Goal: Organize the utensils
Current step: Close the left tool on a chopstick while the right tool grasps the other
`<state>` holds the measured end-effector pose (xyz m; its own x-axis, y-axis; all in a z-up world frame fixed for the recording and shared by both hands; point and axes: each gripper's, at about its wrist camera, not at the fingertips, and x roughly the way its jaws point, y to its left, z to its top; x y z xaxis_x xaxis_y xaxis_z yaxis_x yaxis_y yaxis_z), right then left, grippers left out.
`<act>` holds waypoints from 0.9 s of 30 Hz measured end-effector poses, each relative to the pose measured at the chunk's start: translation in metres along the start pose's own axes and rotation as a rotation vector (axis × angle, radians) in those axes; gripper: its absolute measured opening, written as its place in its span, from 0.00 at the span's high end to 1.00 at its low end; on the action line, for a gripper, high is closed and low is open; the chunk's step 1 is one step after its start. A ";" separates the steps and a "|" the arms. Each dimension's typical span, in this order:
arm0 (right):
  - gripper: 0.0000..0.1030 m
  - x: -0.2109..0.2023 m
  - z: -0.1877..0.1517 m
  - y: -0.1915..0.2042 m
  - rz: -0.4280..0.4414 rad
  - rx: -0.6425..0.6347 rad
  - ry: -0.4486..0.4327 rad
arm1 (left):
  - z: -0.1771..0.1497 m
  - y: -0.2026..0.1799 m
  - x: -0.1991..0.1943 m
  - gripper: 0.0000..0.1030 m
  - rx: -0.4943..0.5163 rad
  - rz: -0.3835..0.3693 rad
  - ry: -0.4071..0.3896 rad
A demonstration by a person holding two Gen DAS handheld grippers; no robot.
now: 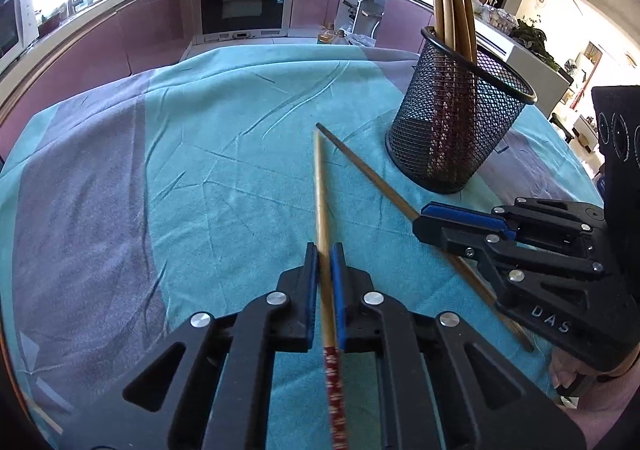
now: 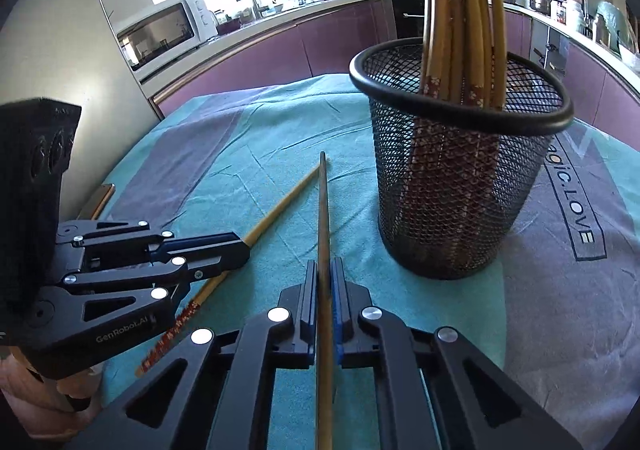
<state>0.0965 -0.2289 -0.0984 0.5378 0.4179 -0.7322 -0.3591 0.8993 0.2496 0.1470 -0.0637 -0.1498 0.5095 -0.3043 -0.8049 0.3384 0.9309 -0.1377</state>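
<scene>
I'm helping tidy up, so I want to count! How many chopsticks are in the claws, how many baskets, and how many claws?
Chopsticks held in a claw: 2, one in the left claw (chopstick) and one in the right claw (chopstick)
Black mesh baskets: 1, with more chopsticks standing inside, too bunched to count
Claws: 2
Total: 5

Two bamboo chopsticks, a pale chopstick (image 1: 322, 202) with red patterned end and a darker chopstick (image 2: 322, 218), lie slanted, tips nearly meeting, beside the upright black mesh holder (image 2: 456, 178) containing more chopsticks (image 2: 460, 10).
</scene>
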 end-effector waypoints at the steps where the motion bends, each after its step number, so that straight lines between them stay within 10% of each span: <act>1: 0.94 -0.002 0.000 0.001 0.006 -0.001 -0.003 | -0.001 0.000 0.000 0.93 0.002 0.002 0.000; 27: 0.94 -0.002 0.001 0.006 0.052 -0.033 0.006 | 0.006 -0.008 0.001 0.93 0.028 0.012 -0.013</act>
<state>0.0936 -0.2244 -0.0951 0.5133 0.4632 -0.7225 -0.4113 0.8716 0.2665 0.1498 -0.0722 -0.1459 0.5241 -0.2963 -0.7985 0.3545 0.9283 -0.1119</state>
